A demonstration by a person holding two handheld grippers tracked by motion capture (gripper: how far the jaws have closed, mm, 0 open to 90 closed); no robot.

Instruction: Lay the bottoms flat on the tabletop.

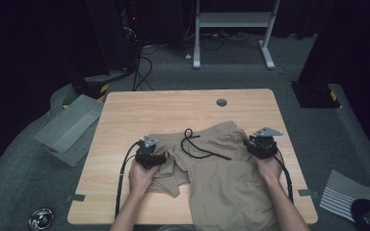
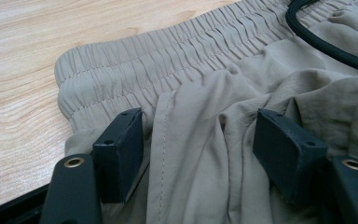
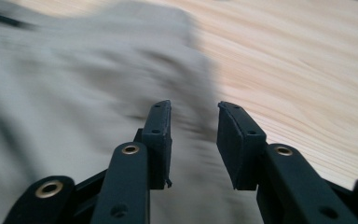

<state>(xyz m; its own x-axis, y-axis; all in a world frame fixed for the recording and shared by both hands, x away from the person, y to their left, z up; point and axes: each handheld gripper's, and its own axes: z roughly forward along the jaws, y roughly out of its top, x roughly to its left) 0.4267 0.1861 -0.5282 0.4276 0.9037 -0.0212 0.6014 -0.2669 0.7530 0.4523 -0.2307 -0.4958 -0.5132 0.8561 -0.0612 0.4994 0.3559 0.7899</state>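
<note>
A pair of beige shorts [image 1: 221, 178] lies rumpled on the wooden table [image 1: 139, 110], waistband toward the far side, with a black drawstring [image 1: 197, 147] looped across it. My left gripper [image 1: 150, 155] rests on the left part of the shorts. In the left gripper view its jaws [image 2: 200, 135] stand wide apart just below the gathered waistband [image 2: 168, 60], with loose folds of cloth between the pads and not pinched. My right gripper [image 1: 261, 146] hovers at the right edge of the shorts. Its jaws [image 3: 193, 135] are apart over blurred fabric [image 3: 65, 93], with nothing between them.
A grey plastic bin [image 1: 70, 127] sits on the floor off the table's left side. The tabletop has a round cable grommet [image 1: 221, 102] near its far edge. A white desk frame [image 1: 231, 29] stands behind, and a striped sheet [image 1: 339, 195] lies on the floor at right.
</note>
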